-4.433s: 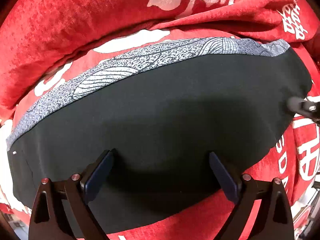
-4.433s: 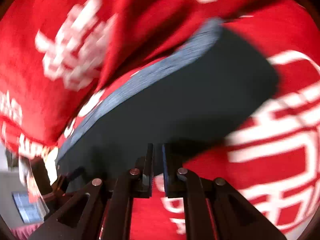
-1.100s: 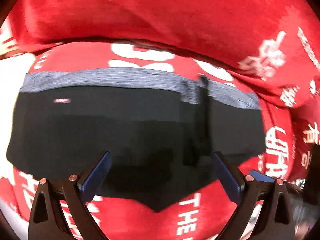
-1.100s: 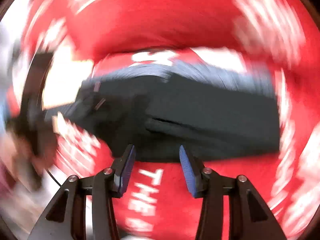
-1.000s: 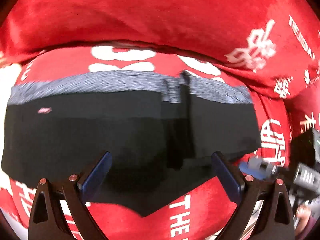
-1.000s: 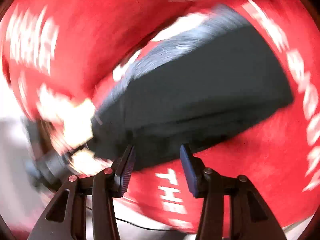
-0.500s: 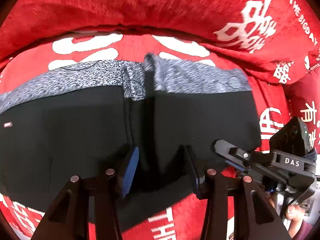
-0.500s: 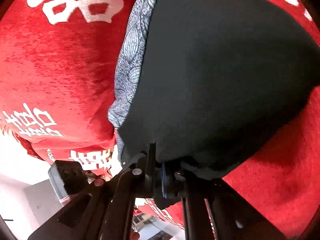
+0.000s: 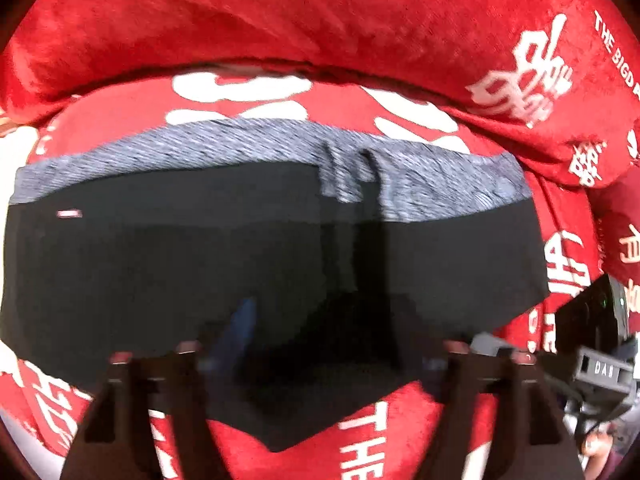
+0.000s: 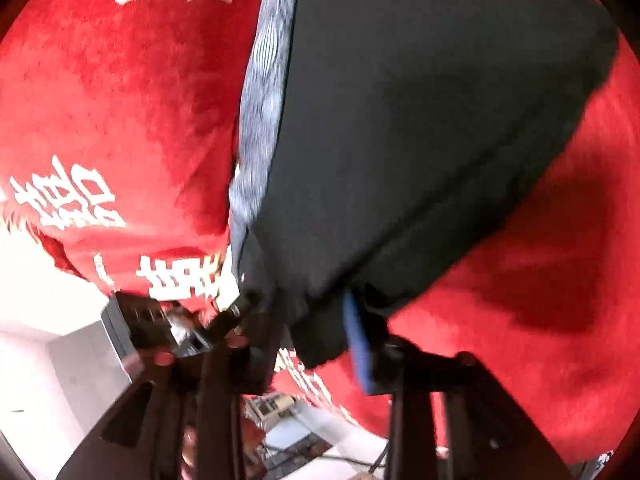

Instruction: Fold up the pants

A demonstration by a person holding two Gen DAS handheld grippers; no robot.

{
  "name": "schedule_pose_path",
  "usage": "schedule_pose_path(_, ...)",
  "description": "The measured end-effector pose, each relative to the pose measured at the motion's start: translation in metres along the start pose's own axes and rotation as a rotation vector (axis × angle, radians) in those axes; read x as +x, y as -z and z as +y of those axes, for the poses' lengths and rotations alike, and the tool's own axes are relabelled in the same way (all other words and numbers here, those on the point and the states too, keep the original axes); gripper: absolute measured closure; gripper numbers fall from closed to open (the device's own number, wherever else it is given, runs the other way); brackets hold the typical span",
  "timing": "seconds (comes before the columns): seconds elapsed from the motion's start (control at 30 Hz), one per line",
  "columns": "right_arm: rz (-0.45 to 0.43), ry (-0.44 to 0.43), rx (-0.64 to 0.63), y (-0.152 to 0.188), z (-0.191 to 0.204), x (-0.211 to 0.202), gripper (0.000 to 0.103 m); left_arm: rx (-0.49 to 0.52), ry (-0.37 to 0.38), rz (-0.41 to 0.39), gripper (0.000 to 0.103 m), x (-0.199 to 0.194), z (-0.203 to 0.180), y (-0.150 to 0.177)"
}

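Note:
Black pants [image 9: 180, 264] with a grey patterned waistband [image 9: 200, 152] lie flat on a red blanket [image 9: 320, 32]. A raised crease [image 9: 364, 216] runs down the cloth. My left gripper [image 9: 336, 340] hovers over the near edge, jaws opening, with the crease between them and no pad pressing. At the right edge of this view is my right gripper [image 9: 480, 340]. In the right wrist view my right gripper [image 10: 308, 324] is at the pants' corner [image 10: 320, 336], jaws opening. The cloth hangs loose between them beside the blue pad [image 10: 358, 344].
The red blanket with white lettering [image 10: 100, 100] bulges up behind the pants like a cushion. The left gripper's black body [image 10: 136, 324] shows at the lower left of the right wrist view. Below it lie a pale floor [image 10: 48, 380] and clutter.
Both grippers were open a second ago, pinched the black cloth half a second ago, and now their jaws have spread again. The crease stays standing in the pants.

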State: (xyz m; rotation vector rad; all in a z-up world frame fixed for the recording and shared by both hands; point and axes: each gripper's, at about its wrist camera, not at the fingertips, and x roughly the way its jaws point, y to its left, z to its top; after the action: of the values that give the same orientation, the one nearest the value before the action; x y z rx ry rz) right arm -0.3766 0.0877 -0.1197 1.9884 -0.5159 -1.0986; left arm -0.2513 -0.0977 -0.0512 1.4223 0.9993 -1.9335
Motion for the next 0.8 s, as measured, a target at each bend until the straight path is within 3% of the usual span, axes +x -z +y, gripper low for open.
schedule_pose_path(0.4,-0.121,-0.115,0.109,-0.009,-0.021,0.019,0.065,-0.048,-0.034,0.046,0.024,0.0,0.025,0.012)
schedule_pose_path(0.5,-0.117,-0.101,0.069,-0.011,-0.01,0.014,0.089,-0.047,-0.051,0.03,0.024,-0.007,0.028,0.016)
schedule_pose_path(0.6,-0.103,-0.147,-0.011,-0.005,0.014,0.003,0.09,-0.031,-0.064,0.008,0.024,-0.016,0.029,0.02)
schedule_pose_path(0.73,-0.083,-0.068,-0.004,0.005,0.008,0.021,0.09,-0.03,-0.089,0.011,0.024,-0.014,0.027,0.021)
schedule_pose_path(0.8,-0.093,0.013,0.014,0.002,-0.004,0.035,0.09,-0.047,-0.095,0.017,0.024,-0.012,0.025,0.02)
